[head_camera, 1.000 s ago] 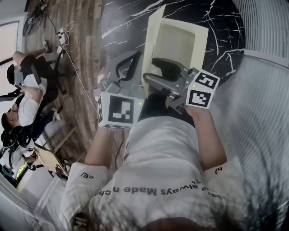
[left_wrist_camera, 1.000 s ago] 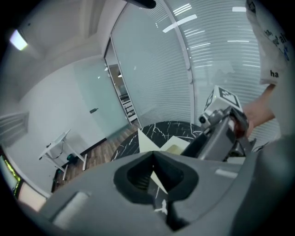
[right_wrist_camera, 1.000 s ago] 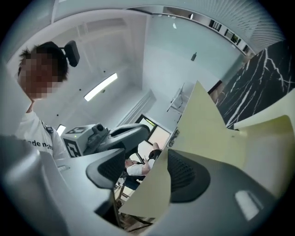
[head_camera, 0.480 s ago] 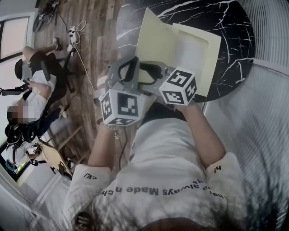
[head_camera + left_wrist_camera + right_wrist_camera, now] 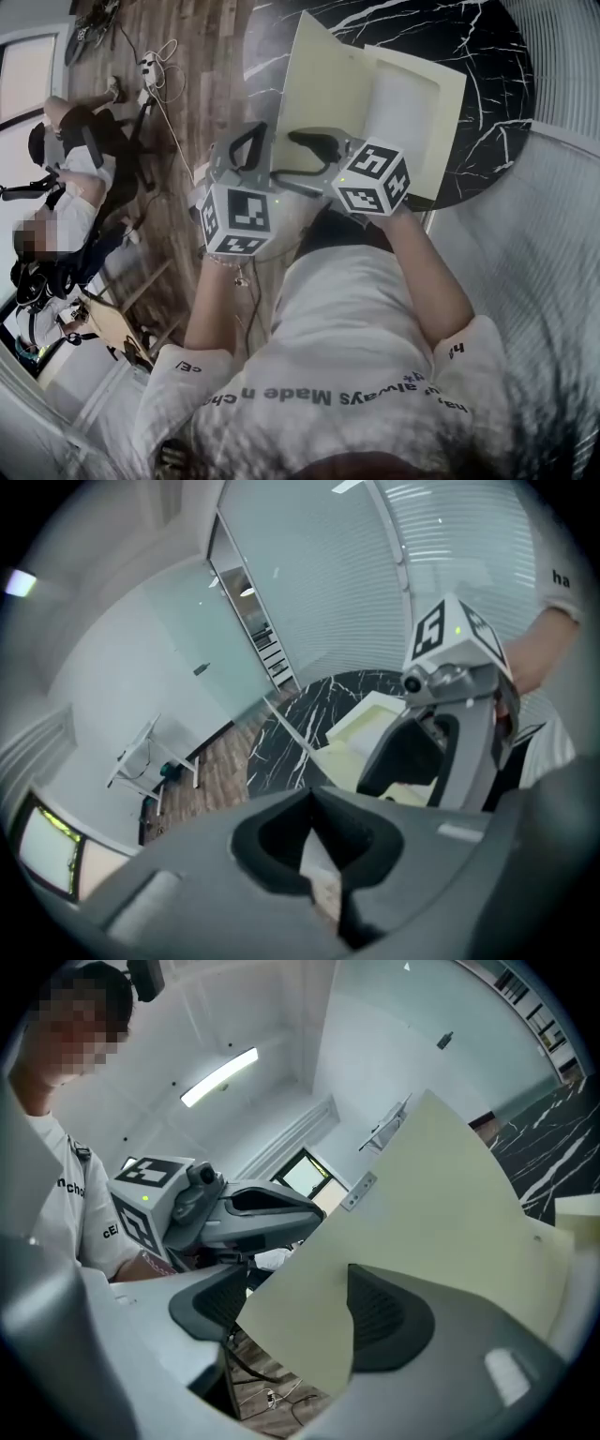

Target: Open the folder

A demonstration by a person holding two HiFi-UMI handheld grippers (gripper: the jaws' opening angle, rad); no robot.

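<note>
A pale yellow folder (image 5: 412, 103) lies on the round black marble table (image 5: 469, 37). Its front cover (image 5: 323, 84) stands raised, tilted toward the left. My right gripper (image 5: 281, 157) points left at the cover's near edge. In the right gripper view the cover (image 5: 441, 1204) passes between the wide jaws of that gripper (image 5: 295, 1312), and the pads do not press on it. Those jaws have just been opening. My left gripper (image 5: 255, 129) hangs left of the cover, off the table's edge. Its tips (image 5: 312, 791) meet with nothing between them.
Left of the table is wooden floor with a power strip (image 5: 148, 67) and cables. People sit on chairs (image 5: 66, 178) farther left, beside a small desk (image 5: 108, 323). A ribbed white wall (image 5: 553, 216) curves round the right side.
The cover has swung up higher and further left. The right gripper's jaws have spread apart around its edge. The left gripper has drifted left, away from the folder.
</note>
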